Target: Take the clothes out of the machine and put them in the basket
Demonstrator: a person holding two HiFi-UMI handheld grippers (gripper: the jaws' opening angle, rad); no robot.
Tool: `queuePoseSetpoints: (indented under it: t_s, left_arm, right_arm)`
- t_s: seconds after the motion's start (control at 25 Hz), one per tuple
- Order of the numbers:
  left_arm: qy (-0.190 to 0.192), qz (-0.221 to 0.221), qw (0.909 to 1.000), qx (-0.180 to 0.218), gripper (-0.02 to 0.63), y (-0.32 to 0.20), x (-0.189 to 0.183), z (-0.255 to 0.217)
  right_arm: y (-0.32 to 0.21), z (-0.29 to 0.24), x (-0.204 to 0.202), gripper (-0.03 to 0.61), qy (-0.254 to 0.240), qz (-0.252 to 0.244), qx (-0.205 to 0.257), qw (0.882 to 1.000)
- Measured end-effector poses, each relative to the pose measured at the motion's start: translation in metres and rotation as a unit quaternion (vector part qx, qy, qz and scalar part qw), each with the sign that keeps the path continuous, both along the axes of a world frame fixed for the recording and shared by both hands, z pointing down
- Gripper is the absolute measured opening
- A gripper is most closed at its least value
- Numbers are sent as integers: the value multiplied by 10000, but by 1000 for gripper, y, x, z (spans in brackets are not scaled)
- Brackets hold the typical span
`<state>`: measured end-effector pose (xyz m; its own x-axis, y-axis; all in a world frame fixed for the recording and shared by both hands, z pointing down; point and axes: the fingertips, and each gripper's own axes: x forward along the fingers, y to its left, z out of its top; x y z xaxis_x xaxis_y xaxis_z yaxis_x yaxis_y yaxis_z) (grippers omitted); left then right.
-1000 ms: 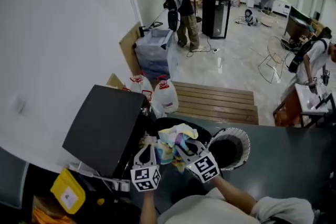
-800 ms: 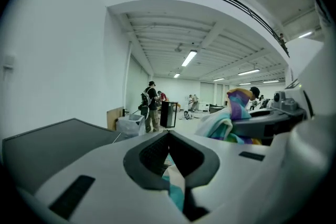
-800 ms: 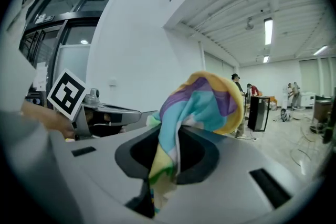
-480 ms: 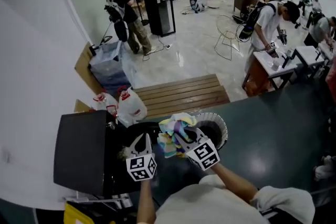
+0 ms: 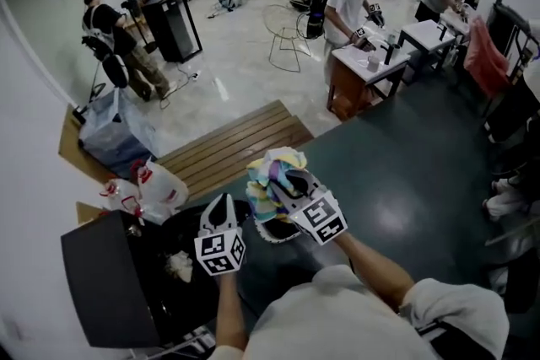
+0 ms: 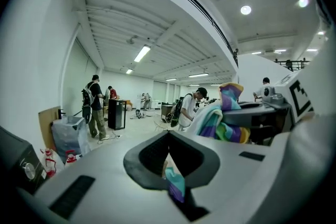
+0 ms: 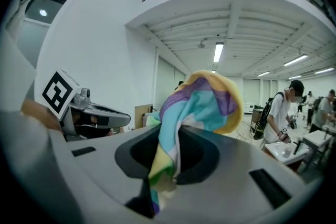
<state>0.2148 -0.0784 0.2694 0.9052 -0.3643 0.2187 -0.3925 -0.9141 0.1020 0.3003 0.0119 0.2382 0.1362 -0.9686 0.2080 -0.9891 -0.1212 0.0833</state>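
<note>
The dark surface (image 5: 405, 181) is taking up the right half of the head view. The black machine (image 5: 105, 282) is standing at the lower left with its top open. A pale item (image 5: 179, 266) is lying in the opening, judged to be laundry not yet removed.

The white basket (image 5: 278, 237) is sitting on the dark surface just right of the machine. Only a stretch of its rim is showing, because the load is hanging in front of it.

The multicoloured cloth (image 5: 274, 173) is being carried clear of the machine, bunched above the basket's near rim. Its long axis is running away from the person, along the line the holding jaws are pointing.

The right hand-held gripper (image 5: 288, 188) is pinching this cloth. In its own view the fabric is coming up between the closed jaws and ballooning over their tips. The left hand-held gripper (image 5: 221, 211) is riding just beside it, on the machine side. Its jaws are pressed together on a small fabric scrap (image 6: 176, 186) in the same teal and purple. Whether that scrap is joining the main bundle cannot be told.

Judgement: the basket is lying directly below and slightly nearer than the cloth. The right hand is the nearer one and is carrying the bulk. The coming move is calling for a short drop and release there, with both grips opening together.
</note>
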Motion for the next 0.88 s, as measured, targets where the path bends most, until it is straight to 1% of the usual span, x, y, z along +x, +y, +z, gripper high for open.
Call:
queuePoseSetpoints:
  t_s: [0.16, 0.36, 0.44, 0.56, 0.88]
  left_arm:
    - [-52, 173, 9998, -70, 18, 6, 20, 8]
    - [-232, 216, 9994, -125, 18, -3, 44, 29]
    - [-360, 176, 9990, -199, 18, 1, 57, 45]
    - [-615, 102, 9974, -354, 18, 2, 64, 72]
    - [-917, -35, 9934, -685, 18, -20, 82, 135]
  right_arm:
    - [10, 6, 24, 77, -39, 256, -46, 9997]
    - [3, 30, 53, 77, -195, 356, -130, 9991]
    - [6, 48, 69, 77, -312, 345, -212, 9987]
    - [6, 79, 79, 77, -554, 305, -386, 9973]
    - [-10, 181, 96, 78, -970, 272, -984, 9900]
